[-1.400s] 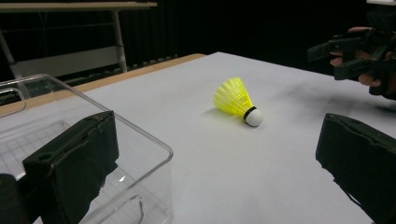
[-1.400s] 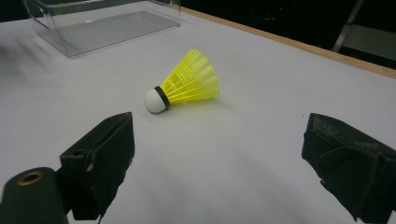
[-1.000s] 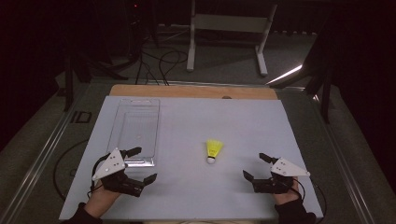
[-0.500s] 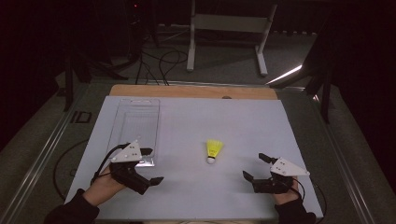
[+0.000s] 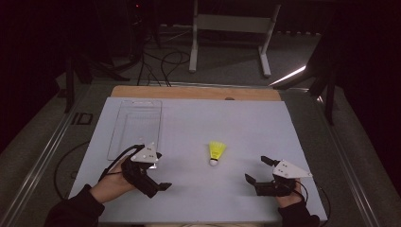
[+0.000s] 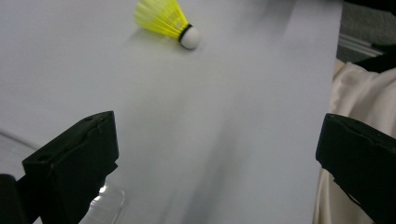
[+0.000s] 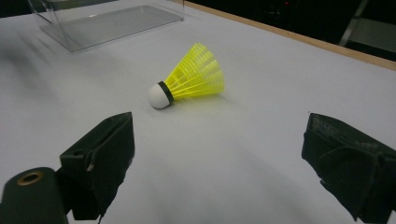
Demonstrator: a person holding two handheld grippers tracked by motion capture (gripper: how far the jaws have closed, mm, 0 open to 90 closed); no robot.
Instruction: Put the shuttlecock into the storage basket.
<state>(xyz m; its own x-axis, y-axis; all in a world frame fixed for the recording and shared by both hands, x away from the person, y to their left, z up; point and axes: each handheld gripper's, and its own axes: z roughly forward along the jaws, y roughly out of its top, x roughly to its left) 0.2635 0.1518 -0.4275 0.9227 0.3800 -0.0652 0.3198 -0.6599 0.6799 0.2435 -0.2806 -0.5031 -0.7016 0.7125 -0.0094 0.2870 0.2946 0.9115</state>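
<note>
- shuttlecock (image 5: 216, 152) lies on its side mid-table (image 5: 246, 123), between both claws.
- left claw (image 5: 158, 172) and right claw (image 5: 256, 170): spread wide, empty.
- probably featherlight, skirt crushable; grip the cork tip.

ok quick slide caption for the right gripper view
Open right gripper faces a yellow shuttlecock lying on its side on the white table, clear tray behind.

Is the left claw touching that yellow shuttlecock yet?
Apart. In the high view, bare white table lies between the left gripper and the shuttlecock; the left gripper view shows the shuttlecock well beyond its open jaws.
</note>
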